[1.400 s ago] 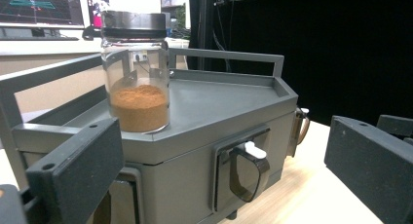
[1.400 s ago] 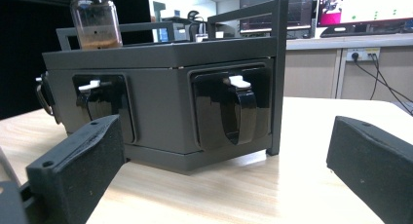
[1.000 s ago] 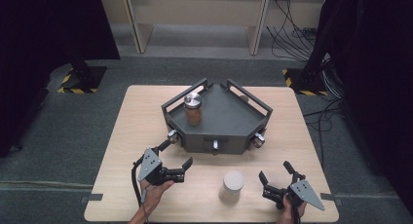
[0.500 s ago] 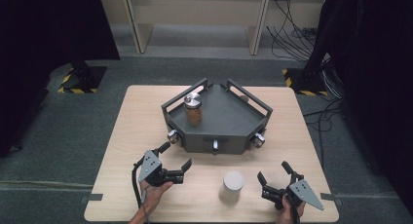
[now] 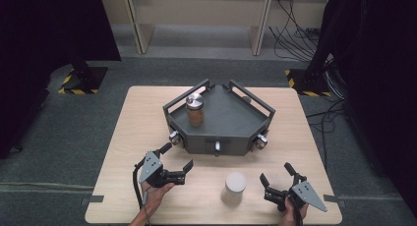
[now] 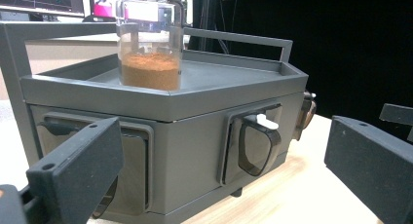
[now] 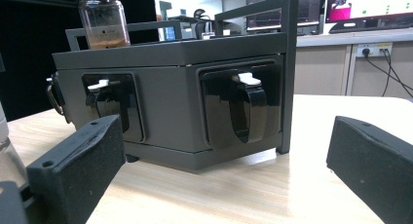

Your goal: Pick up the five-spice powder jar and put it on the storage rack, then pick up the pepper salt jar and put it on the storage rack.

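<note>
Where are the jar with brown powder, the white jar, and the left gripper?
jar with brown powder [image 5: 194, 110], high view, on its glass side.
white jar [image 5: 234, 186], high view, on its body.
left gripper [image 5: 176, 159], high view, midway between its open fingertips.

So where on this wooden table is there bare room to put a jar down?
Bare wood lies left of the dark grey metal rack toward the wooden table's left edge, and right of it toward the right edge. The front strip is crowded: left gripper, white-lidded jar, right gripper. The rack top is free beside the brown-powder jar.
</note>
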### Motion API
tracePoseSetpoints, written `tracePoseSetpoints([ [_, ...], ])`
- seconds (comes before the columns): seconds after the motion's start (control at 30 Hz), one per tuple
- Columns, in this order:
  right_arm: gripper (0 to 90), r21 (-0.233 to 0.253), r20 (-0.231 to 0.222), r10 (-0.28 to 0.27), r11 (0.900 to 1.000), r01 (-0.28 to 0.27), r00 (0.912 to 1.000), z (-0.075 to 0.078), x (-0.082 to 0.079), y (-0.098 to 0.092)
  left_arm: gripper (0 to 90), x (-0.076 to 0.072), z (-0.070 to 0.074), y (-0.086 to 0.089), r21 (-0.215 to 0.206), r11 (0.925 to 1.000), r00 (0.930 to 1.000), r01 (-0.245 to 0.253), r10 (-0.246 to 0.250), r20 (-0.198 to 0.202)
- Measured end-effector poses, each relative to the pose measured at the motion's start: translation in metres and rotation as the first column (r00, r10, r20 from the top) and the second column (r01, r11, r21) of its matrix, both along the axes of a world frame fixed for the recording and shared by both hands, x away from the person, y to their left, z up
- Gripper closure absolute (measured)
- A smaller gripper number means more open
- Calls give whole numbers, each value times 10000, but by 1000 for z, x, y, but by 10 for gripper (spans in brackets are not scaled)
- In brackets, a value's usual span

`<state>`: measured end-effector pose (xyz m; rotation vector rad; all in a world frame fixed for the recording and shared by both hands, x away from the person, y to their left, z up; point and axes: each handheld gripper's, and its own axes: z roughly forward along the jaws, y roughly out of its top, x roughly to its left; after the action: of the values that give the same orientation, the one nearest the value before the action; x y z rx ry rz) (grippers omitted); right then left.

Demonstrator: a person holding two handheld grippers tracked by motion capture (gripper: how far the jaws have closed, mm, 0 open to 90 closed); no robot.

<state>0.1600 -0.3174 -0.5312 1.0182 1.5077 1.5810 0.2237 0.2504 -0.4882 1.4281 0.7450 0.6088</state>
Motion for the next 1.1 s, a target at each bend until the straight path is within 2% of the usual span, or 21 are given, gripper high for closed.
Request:
tracePoseSetpoints([
  [0.9, 8, -56, -12, -18, 10000, 18, 10000, 1, -1, -1, 2, 3, -2, -1, -31, 10000, 9999, 75, -76, -136],
  [1.1, 8, 95, -34, -92, 9999, 92, 10000, 0, -2, -2, 2, 3, -4, -1, -31, 10000, 9997, 36, -37, -237],
])
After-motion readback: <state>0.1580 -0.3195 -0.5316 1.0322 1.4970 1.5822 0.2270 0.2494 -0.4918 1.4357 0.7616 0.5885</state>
